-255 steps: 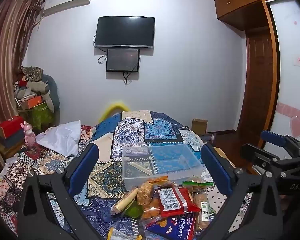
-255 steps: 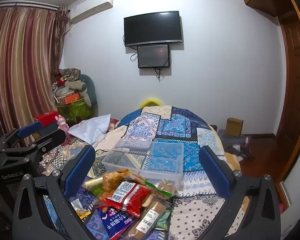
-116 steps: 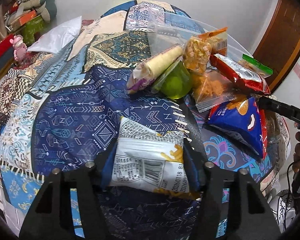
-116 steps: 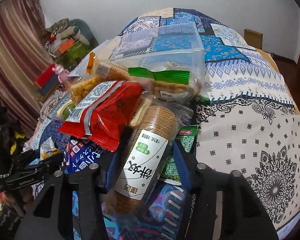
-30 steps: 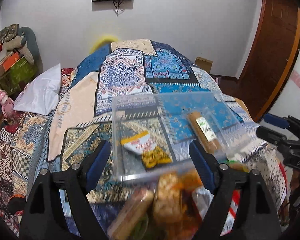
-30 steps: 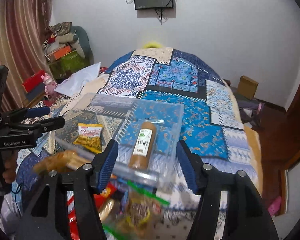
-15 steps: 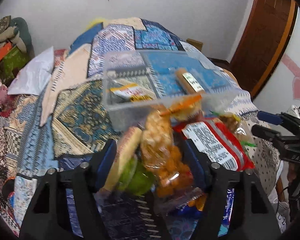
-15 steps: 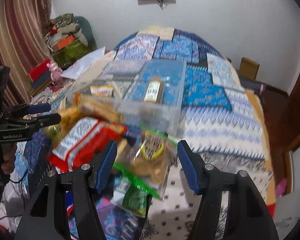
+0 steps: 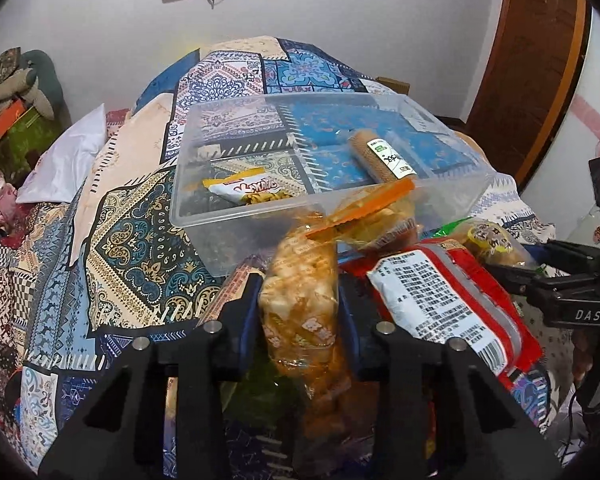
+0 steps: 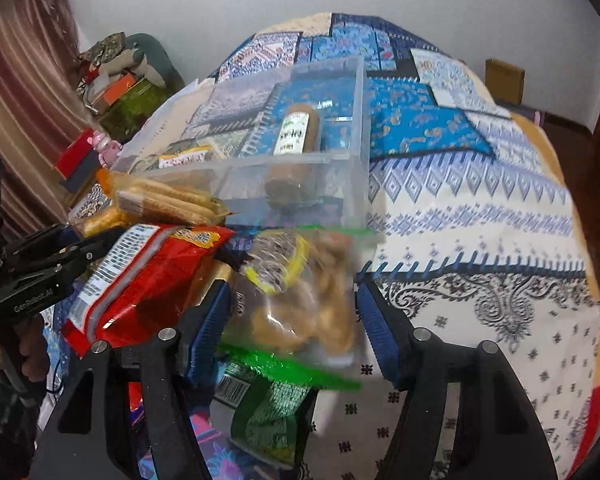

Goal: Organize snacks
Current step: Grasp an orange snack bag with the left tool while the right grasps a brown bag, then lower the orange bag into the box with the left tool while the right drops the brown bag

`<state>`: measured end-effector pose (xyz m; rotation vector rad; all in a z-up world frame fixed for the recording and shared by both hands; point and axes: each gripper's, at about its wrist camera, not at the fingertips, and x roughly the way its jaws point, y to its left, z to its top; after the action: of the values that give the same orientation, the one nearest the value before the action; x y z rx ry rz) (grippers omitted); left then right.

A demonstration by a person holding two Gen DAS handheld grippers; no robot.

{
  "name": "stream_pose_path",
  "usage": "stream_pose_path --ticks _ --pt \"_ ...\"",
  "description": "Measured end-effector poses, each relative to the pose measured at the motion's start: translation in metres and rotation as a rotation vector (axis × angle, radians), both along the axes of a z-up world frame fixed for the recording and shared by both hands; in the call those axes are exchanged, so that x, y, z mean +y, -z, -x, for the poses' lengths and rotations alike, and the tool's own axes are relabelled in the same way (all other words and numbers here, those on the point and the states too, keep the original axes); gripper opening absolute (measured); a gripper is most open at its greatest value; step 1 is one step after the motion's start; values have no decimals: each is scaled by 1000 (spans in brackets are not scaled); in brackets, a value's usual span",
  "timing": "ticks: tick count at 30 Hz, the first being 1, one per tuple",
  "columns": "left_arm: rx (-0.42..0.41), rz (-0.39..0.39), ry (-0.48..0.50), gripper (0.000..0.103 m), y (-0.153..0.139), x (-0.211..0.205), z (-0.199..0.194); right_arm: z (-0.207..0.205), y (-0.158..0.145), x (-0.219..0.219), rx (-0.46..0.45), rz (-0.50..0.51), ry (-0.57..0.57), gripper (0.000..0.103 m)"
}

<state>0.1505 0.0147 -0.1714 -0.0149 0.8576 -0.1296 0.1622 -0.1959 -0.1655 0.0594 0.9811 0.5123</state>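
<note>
Blue-padded left gripper (image 9: pixel 298 312) clamped on orange snack bag (image 9: pixel 300 300); right gripper (image 10: pixel 292 316) opening, straddling green-edged bag (image 10: pixel 300 300)

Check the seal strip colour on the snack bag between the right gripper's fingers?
Green, on a clear bag of golden snacks; right wrist view shows it best.

2 wrist fisheyes, angled down, close; share clear bin (image 9: pixel 236 216).
</note>
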Motion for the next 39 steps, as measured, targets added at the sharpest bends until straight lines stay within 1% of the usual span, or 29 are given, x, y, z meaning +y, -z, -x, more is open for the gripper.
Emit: stream_pose_path --ticks 4,5,6,10,16,23,26,30,35,39 --pt "-23 -15 -2 35 -2 -1 5 1 4 -2 13 -25 3 62" --pt "-25 -12 -2 34 -3 -1 6 1 4 -3 11 -31 2 55" --pt "-28 -4 -1 34 -5 0 8 3 2 -3 7 -32 -1 53" --pt "-57 10 -4 34 -19 4 15 11 -4 1 -37 17 -8 46" --pt "-117 -3 -13 34 -45 9 29 21 -18 -7 -80 22 1 46" --pt "-187 5 -23 33 -74 13 38 31 -52 -14 -159 -4 7 46" --pt "-205 25 -22 33 -83 15 34 30 -67 -12 -198 -13 3 46" --pt "-221 24 -20 33 -90 14 24 20 -81 -4 -238 -26 -3 46" --pt "-231 17 -19 33 -92 13 4 2 -87 7 -263 -25 -14 46" --pt "-218 23 -20 34 -87 15 -13 -14 -86 18 -253 -32 -24 46"
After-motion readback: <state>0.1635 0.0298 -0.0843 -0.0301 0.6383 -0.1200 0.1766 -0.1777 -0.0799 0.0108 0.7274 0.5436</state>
